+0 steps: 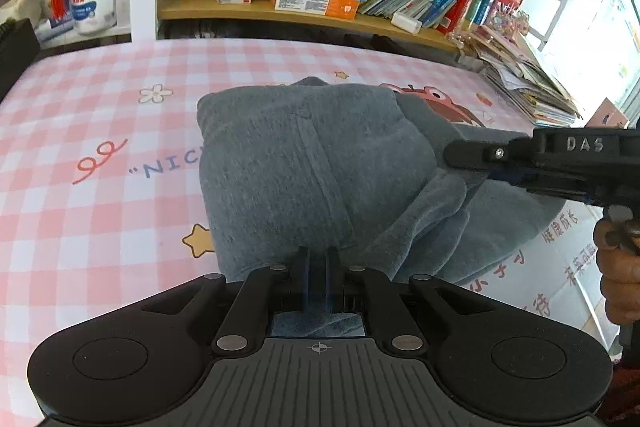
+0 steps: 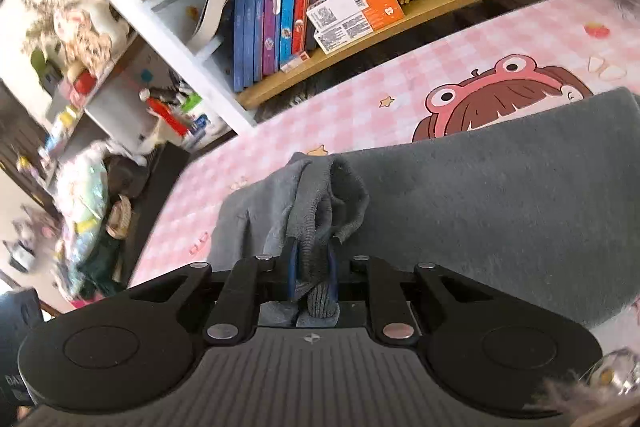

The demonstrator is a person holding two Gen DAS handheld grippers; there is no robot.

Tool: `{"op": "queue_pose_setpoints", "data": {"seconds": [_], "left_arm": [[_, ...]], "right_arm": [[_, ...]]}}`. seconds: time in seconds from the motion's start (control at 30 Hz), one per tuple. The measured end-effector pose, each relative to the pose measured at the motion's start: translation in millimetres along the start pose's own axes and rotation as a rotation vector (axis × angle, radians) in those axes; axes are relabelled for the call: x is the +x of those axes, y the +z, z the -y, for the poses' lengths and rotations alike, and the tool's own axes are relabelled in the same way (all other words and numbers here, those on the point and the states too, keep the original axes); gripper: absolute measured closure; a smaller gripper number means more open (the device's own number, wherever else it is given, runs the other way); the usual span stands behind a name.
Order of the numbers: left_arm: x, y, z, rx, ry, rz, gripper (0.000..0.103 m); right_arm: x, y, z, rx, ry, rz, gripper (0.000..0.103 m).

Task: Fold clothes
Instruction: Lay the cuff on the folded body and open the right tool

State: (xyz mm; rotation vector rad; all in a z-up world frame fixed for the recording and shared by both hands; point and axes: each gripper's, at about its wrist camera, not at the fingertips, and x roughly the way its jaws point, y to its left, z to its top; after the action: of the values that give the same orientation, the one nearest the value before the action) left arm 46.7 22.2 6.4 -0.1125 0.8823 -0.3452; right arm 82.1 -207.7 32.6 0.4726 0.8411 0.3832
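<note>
The left black two-finger gripper pinches the near edge of the grey fleece garment on the pink checked mat. The right black gripper clamps a bunched corner. Risk: uneven pull may drag out the fold.
</note>
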Motion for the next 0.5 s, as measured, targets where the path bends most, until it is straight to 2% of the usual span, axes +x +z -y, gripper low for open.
{"op": "queue_pose_setpoints", "data": {"seconds": [0.07,0.13,0.23,0.3,0.4,0.5], "left_arm": [[1,-1,0,0.004,-0.006,0.000,0.092],[0,-1,1,0.006,-0.010,0.002,0.092],[-7,-1,0,-0.013,-0.012,0.026,0.091],[-13,1,2,-0.004,-0.002,0.049,0.088],[-22,3,6,0.021,0.013,0.093,0.077],[-30,5,9,0.038,0.010,0.137,0.069]], "right_arm": [[12,-1,12,0.046,-0.061,-0.064,0.087],[15,-2,26,0.121,-0.053,-0.082,0.084],[8,-1,24,0.120,-0.059,-0.062,0.069],[2,-1,20,0.103,-0.063,-0.045,0.068],[-8,-3,15,0.074,-0.067,-0.019,0.067],[-15,-1,6,0.038,-0.080,0.005,0.061]]}}
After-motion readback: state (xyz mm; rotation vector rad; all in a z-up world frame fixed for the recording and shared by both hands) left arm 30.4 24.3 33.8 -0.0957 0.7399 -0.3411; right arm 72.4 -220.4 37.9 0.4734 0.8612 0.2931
